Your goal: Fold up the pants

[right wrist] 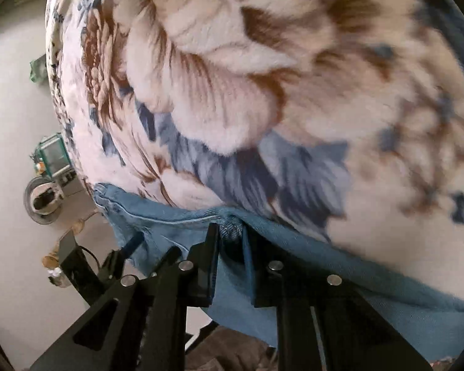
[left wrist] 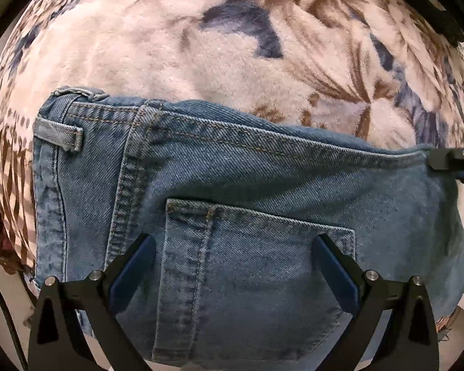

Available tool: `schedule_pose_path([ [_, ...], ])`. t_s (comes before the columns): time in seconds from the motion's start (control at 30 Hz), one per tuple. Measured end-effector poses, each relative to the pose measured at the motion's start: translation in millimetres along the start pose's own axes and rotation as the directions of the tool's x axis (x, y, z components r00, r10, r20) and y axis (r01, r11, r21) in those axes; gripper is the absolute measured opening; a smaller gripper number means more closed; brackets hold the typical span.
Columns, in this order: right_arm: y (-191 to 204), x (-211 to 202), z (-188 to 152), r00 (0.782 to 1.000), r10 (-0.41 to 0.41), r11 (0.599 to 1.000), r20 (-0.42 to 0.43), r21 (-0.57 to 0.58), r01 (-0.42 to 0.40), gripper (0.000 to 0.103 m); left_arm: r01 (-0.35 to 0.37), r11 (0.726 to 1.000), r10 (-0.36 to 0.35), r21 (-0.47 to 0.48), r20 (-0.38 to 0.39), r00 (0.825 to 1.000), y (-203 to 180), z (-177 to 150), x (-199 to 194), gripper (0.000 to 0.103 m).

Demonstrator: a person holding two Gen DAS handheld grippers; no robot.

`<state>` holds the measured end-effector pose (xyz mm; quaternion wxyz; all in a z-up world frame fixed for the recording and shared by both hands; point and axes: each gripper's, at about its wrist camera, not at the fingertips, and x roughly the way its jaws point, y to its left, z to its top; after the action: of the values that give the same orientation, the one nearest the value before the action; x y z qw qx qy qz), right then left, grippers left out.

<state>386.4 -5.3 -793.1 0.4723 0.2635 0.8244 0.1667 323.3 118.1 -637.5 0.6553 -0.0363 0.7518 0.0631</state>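
- The jeans (left wrist: 263, 185), folded blue denim with a twill weave and tan stitching, lie on a fleecy flower-print blanket (left wrist: 201, 46); the back pocket (left wrist: 256, 262) faces up.
- The top fold edge runs across the blanket; wide bare blanket lies beyond it.
- At the left edge are the waistband and a belt loop (left wrist: 58, 134); the blanket drops off just past them.
- Left gripper (left wrist: 233, 247): released, jaws spread wide over the pocket, holding nothing.
- Right gripper (right wrist: 230, 236): clenched on a bunched bit of the jeans' (right wrist: 324, 272) edge, beside the blanket (right wrist: 263, 61).
- Pale floor (right wrist: 12, 108) lies off the blanket's left side, with clutter on it.
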Motion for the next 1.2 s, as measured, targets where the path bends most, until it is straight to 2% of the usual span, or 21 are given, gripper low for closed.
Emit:
schedule_pose_path([
  [0.07,5.4,-17.2,-8.9,0.993,-0.104,0.994,0.065,-0.025,0.106,0.018,0.002,1.000,-0.002,-0.008,0.001,1.000,-1.6,-0.8,-0.4,0.103],
  [0.1,9.0,-31.1,-15.4,0.981,-0.151,0.987,0.119,-0.035,0.157,0.018,0.007,1.000,-0.007,-0.015,0.001,1.000,-4.3,-2.9,-4.2,0.103],
  [0.17,20.0,-48.9,-31.1,0.978,-0.124,0.988,0.170,-0.073,0.138,0.018,0.024,0.999,-0.024,-0.037,0.007,1.000,-7.5,-4.5,-10.1,0.103],
  [0.2,24.9,-54.3,-38.9,0.984,-0.082,0.991,0.158,-0.095,0.098,0.021,0.029,0.999,-0.028,-0.042,0.011,1.000,-7.8,-6.8,-13.0,0.103],
  [0.23,29.8,-49.7,-46.2,0.992,-0.044,0.991,0.120,-0.123,0.059,0.031,0.034,0.998,-0.033,-0.046,0.015,0.999,-7.3,-11.2,-16.0,0.103],
  [0.27,34.9,-42.0,-52.7,0.997,-0.024,0.988,0.079,-0.150,0.036,0.036,0.036,0.998,-0.035,-0.047,0.016,0.999,-7.5,-15.2,-17.8,0.103],
  [0.3,44.3,-30.1,-60.0,0.998,-0.037,0.983,0.054,-0.180,0.046,0.038,0.037,0.998,-0.036,-0.046,0.018,0.999,-9.2,-18.7,-18.4,0.103],
  [0.4,48.1,10.0,-62.4,0.983,-0.184,0.956,0.012,-0.231,0.182,0.038,0.014,1.000,-0.013,-0.024,0.014,1.000,-18.9,-34.9,-18.1,0.103],
  [0.47,37.1,17.1,-49.0,0.959,-0.272,0.939,0.079,-0.194,0.283,0.029,-0.009,1.000,0.010,-0.011,0.015,1.000,-25.0,-44.9,-16.2,0.103],
  [0.5,24.8,10.4,-39.0,0.955,-0.269,0.951,0.123,-0.121,0.283,0.022,-0.021,1.000,0.021,-0.007,0.015,1.000,-27.5,-49.8,-15.8,0.103],
  [0.57,10.2,-10.1,-34.4,0.957,-0.216,0.975,0.194,-0.017,0.223,0.021,-0.028,1.000,0.028,-0.011,0.025,0.999,-29.0,-61.3,-17.0,0.103],
  [0.67,9.6,-35.3,-59.8,0.940,-0.197,0.977,0.280,-0.020,0.211,0.036,-0.015,1.000,0.015,-0.012,0.047,0.999,-40.0,-81.1,-27.6,0.103],
  [0.73,-1.9,-49.9,-91.4,0.933,-0.151,0.986,0.326,-0.012,0.163,0.061,-0.004,1.000,0.004,0.002,0.056,0.998,-50.3,-95.2,-35.8,0.103],
  [0.77,-13.0,-57.6,-107.8,0.923,-0.131,0.991,0.362,0.010,0.136,0.064,0.003,1.000,-0.003,0.012,0.059,0.998,-57.9,-102.3,-40.3,0.103],
  [0.87,-65.1,-76.0,-171.0,0.871,-0.105,0.989,0.481,0.138,0.043,0.065,0.016,0.998,-0.021,0.057,0.083,0.996,-91.9,-127.3,-55.4,0.103],
  [0.97,-146.9,-90.3,-242.1,0.818,-0.126,0.952,0.562,0.301,-0.061,0.065,-0.020,0.990,0.004,0.142,0.116,0.993,-141.7,-157.8,-63.0,0.103],
  [1.03,-202.9,-100.0,-295.9,0.774,-0.199,0.897,0.601,0.430,-0.103,0.065,-0.037,0.979,0.013,0.199,0.123,0.992,-177.0,-179.2,-63.4,0.103],
  [1.07,-226.4,-103.4,-318.1,0.760,-0.224,0.867,0.610,0.481,-0.131,0.065,-0.037,0.973,0.009,0.229,0.120,0.993,-199.7,-190.7,-61.7,0.103],
  [1.2,-333.1,-113.8,-405.5,0.677,-0.283,0.707,0.679,0.625,-0.330,0.065,-0.022,0.943,-0.015,0.331,0.107,0.994,-280.7,-227.3,-52.1,0.103],
])
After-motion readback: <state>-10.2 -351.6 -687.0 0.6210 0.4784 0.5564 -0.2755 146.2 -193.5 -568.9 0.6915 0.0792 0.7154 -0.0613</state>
